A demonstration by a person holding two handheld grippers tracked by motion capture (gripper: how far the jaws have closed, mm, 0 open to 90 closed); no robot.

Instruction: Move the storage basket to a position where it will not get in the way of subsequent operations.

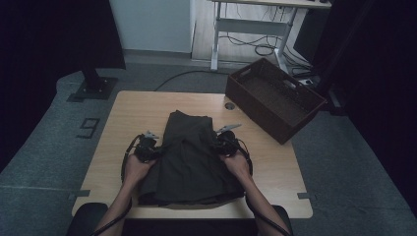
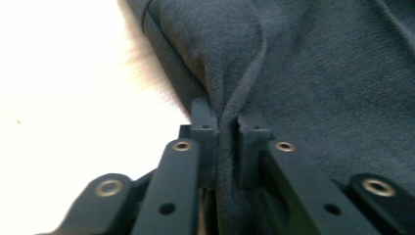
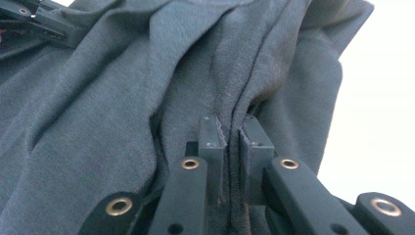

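Left tongs (image 1: 156, 149): clamped on a pinched fold at one side edge of the dark garment (image 1: 189, 157).
Right tongs (image 1: 219, 142): clamped on a fold at the opposite side edge.
Garment: lies on the worktop (image 1: 133, 110) between the two tongs, its narrow end beyond them and its wide end back toward the person.
Long axis: runs away from the person, across the line joining the tongs.
Risk: each grip holds only a thin pinch, so an uneven lift could pull a fold free.
Second risk: loose layers may sag and undo the fold.

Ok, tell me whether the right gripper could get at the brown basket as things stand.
Probably not yet: the right gripper is shut on the dark garment's edge. The brown basket sits at the table's far right corner with nothing between, so releasing would free the way.
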